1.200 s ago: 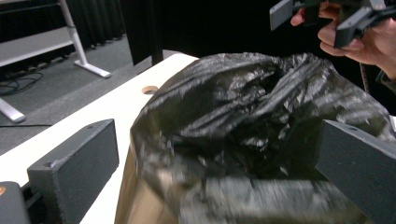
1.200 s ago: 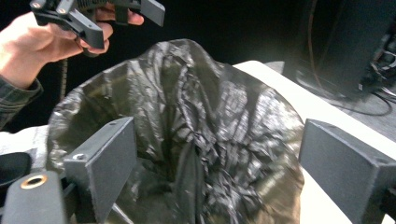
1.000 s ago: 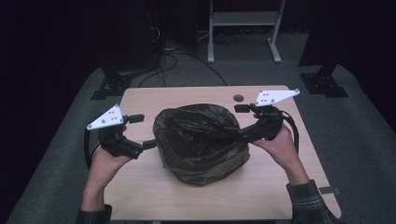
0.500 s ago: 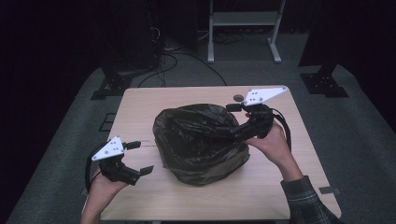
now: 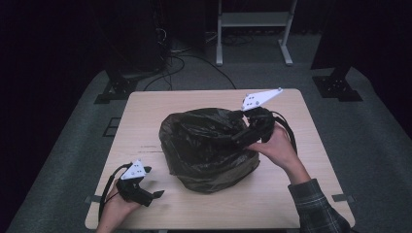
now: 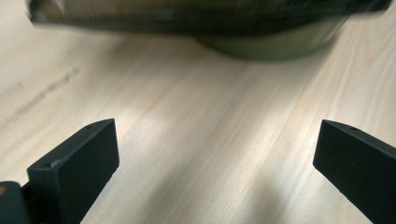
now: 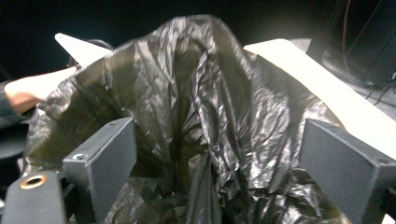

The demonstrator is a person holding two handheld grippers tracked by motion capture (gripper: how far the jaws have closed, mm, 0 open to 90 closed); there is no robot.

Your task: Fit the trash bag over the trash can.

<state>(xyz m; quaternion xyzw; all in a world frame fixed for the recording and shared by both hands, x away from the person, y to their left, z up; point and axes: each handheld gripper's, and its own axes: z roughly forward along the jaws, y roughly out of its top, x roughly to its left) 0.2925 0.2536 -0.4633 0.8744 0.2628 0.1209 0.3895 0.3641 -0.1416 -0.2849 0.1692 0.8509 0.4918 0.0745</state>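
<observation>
A crumpled black plastic bag (image 5: 209,145) sits as a rounded mound in the middle of the table (image 5: 145,116). My right gripper (image 5: 239,137) is at the bag's right upper edge, pointing into it. In the right gripper view its jaws (image 7: 219,154) stand wide open, with the bag (image 7: 201,116) bunched up ahead of and between them. My left gripper (image 5: 153,182) is low over the table's front left corner, apart from the bag and open. The left gripper view shows bare wood between its jaws (image 6: 217,144) and the bag's dark lower edge (image 6: 261,42) farther off.
The table's front edge lies close to the left hand (image 5: 114,211). Beyond the far edge are a white stand (image 5: 252,29), floor cables (image 5: 180,58) and black stand feet (image 5: 114,90). Bare wood surrounds the bag on all sides.
My left gripper has drawn back from the bag's left side to the front left corner of the table. The right gripper stays at the bag's right edge, shifted slightly.
</observation>
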